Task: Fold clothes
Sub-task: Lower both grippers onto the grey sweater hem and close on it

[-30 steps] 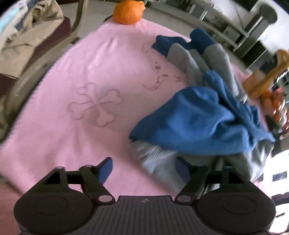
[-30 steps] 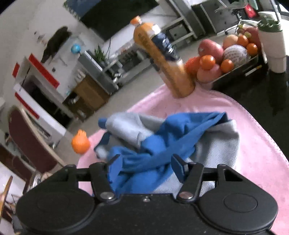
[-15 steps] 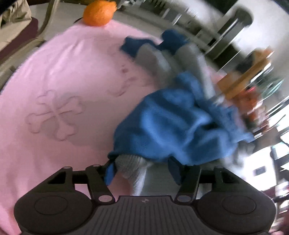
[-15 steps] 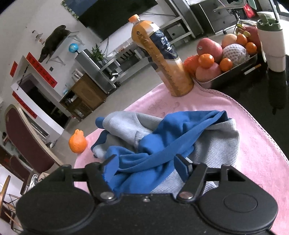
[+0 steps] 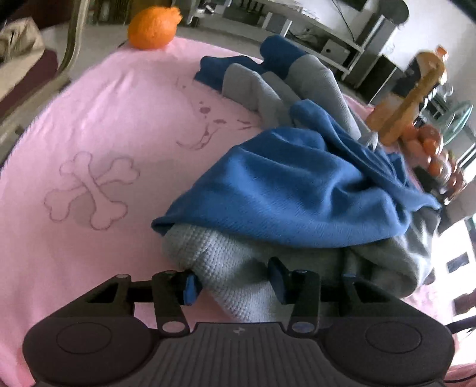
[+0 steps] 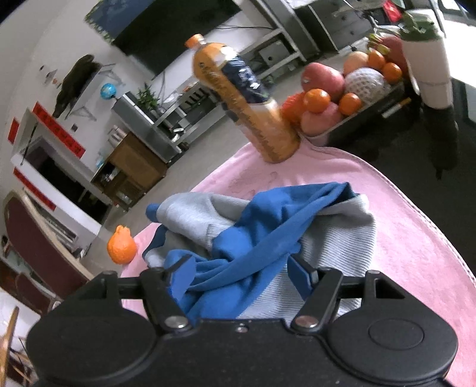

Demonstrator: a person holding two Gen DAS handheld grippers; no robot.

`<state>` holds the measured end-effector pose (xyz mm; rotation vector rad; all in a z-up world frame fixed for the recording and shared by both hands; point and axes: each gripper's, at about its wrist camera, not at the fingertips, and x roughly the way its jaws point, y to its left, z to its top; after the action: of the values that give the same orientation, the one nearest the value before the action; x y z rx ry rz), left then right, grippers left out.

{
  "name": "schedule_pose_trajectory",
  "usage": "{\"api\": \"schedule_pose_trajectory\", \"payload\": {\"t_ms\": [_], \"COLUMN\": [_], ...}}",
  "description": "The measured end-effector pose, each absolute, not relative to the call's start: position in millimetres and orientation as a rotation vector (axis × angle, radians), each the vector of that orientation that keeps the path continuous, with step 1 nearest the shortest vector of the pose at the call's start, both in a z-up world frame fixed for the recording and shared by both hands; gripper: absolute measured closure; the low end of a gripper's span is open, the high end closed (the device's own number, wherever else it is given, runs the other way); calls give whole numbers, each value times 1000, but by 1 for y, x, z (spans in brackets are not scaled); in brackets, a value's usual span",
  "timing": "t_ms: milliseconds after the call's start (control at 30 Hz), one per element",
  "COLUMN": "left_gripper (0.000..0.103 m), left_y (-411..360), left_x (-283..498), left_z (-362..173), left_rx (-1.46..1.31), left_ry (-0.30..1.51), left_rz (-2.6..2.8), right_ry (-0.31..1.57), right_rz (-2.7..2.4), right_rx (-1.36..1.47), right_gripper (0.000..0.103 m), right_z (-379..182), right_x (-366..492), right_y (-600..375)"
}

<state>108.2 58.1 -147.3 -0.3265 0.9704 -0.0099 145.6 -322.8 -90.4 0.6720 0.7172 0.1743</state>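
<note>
My left tool now has grey ribbed cloth of the garment bunched between its fingers, which stand only partly closed; a second ago it was spread wide over bare pink blanket, short of the hem. I cannot tell from the wrist view whether the pads truly pinch the fabric or merely bracket it, though the knit fills the whole gap. My right tool is spread, as it was a second ago, with blue and grey folds lying between its fingers but no closure on them. Judgement: the left side has moved from approach to taking a corner, so the opening step, getting hold of the hem to spread the piece flat, is under way; folding proper has not begun. The garment sits crumpled in the middle of the pink blanket that covers the worktop. It is a grey waffle-knit top with a blue panel or lining turned over the heap, the sleeves with blue cuffs trailing toward the far edge. It looks soft and thick, likely to drag and bunch if pulled from one corner only. Further out, an orange fruit rests at the blanket's far rim, an orange drink bottle stands on the opposite edge, and beyond it a tray of fruit.
</note>
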Motion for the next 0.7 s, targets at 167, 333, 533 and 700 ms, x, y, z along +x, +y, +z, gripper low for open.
{"api": "schedule_pose_trajectory", "payload": {"t_ms": [167,333,533,700], "left_gripper": [66,56,65,95], "left_y": [53,46,50,51], "left_x": [118,125,132,130], "left_z": [-146,-146,-143,-144], "left_rx": [-331,-324,-397,-401], "left_ry": [945,987,1057,1035], "left_rz": [28,45,7,-3], "right_ry": [712,762,824,865], "right_rz": [144,71,-16,-84], "right_rx": [756,812,808,794], "right_gripper": [36,36,36,45], "right_z": [-97,-110,-129,-144], "right_x": [148,155,172,187], "right_y": [-340,-359,-372,-381]}}
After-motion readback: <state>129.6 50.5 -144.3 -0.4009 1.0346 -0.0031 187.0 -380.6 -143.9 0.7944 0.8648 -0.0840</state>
